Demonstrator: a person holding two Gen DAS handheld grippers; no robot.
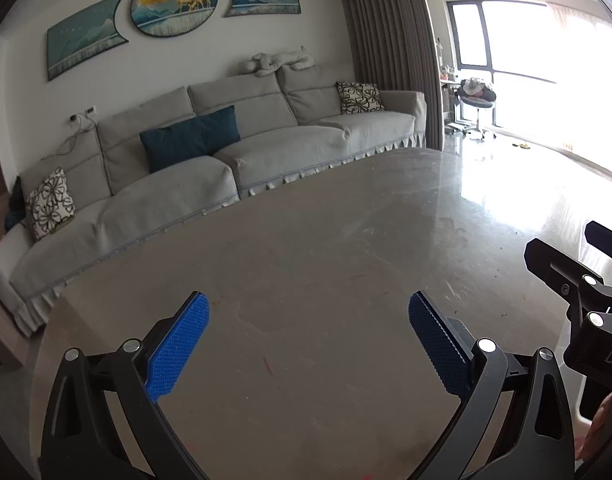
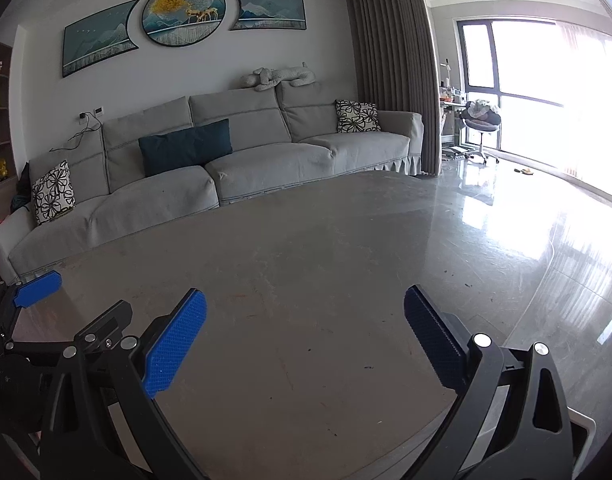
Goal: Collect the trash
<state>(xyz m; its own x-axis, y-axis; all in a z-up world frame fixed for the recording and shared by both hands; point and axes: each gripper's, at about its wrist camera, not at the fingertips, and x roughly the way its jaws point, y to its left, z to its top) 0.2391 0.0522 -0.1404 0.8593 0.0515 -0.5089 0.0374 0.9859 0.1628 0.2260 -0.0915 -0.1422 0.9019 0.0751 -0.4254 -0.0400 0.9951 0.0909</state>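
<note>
No trash shows in either view. My left gripper (image 1: 308, 304) hangs open over the grey-brown table (image 1: 306, 240), its blue pads (image 1: 177, 344) wide apart with nothing between them. My right gripper (image 2: 303, 300) is open as well, above the same table (image 2: 306, 248), and holds nothing. The right gripper's black body (image 1: 578, 292) enters the left wrist view at the right edge. One blue pad of the left gripper (image 2: 39, 283) pokes into the right wrist view at the lower left.
A long grey sofa (image 1: 225, 160) with a teal cushion (image 1: 189, 136) and patterned pillows runs behind the table. A brown curtain (image 1: 386, 40) hangs at its right end. Glossy floor (image 1: 526, 184) spreads to the right toward bright windows and a stool (image 1: 476, 98).
</note>
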